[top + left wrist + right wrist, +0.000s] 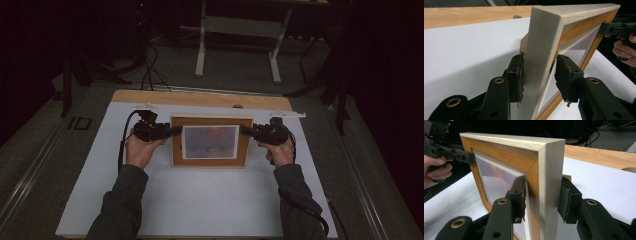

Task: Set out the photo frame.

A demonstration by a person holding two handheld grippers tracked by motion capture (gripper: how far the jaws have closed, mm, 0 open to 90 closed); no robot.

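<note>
I have the picture frame [211,142] standing upright at the middle of the white table [200,200] (its glass faces me). My left hand-held gripper [172,131] clamps its left edge and my right hand-held gripper [246,130] clamps its right edge, pads pressing front and back.

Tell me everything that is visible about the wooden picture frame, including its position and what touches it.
The wooden picture frame is rectangular, with an orange-brown front face, pale outer edges and mitred corners. It holds a white mat around a blurry reddish picture. It stands upright on the white sheet, slightly tilted. The left gripper has its fingers around the frame's left side, and the right gripper has its fingers around the right side, one in front, one behind.
</note>
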